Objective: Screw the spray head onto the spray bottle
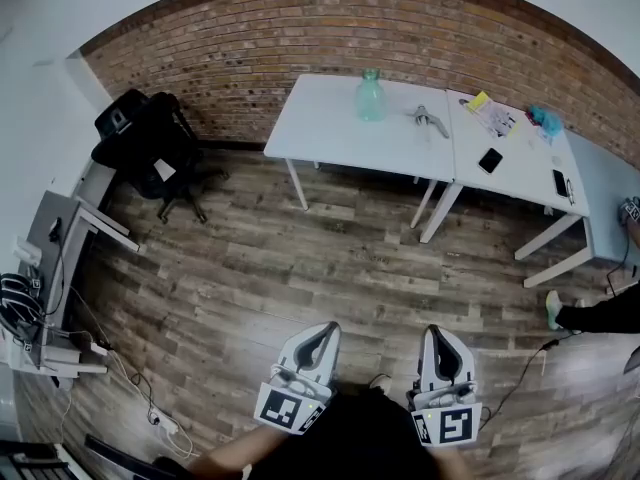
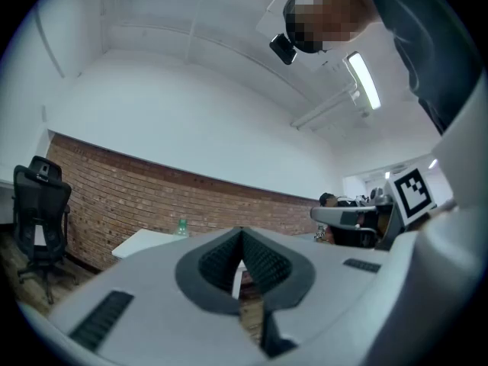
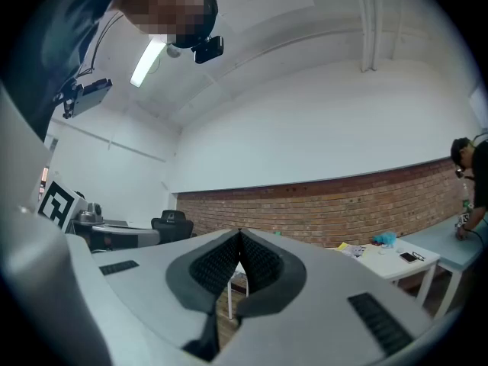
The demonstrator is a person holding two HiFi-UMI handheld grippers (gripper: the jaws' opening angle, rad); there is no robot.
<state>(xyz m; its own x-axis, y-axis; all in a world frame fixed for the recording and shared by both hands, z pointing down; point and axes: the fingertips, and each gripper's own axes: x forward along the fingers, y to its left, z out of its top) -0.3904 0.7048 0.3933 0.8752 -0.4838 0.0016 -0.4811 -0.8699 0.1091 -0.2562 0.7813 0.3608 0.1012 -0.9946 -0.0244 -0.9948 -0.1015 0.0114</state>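
A pale green spray bottle point(image 1: 370, 96) stands on the far white table point(image 1: 340, 128), and the grey spray head point(image 1: 430, 120) lies on the tabletop to its right. Both grippers are held low near my body, far from the table. My left gripper point(image 1: 325, 330) is shut with nothing between its jaws. My right gripper point(image 1: 440, 334) is shut and empty too. In the left gripper view the bottle point(image 2: 181, 226) shows small in the distance above the closed gripper point(image 2: 241, 239). The right gripper view shows its closed gripper point(image 3: 239, 241) pointing level toward the brick wall.
A second white table point(image 1: 530, 178) adjoins on the right, carrying two phones point(image 1: 490, 160), papers point(image 1: 492, 114) and a blue cloth point(image 1: 545, 120). A black office chair point(image 1: 150, 143) stands at left, a desk with cables point(image 1: 40, 308) at far left. A person's leg point(image 1: 600, 313) shows at right.
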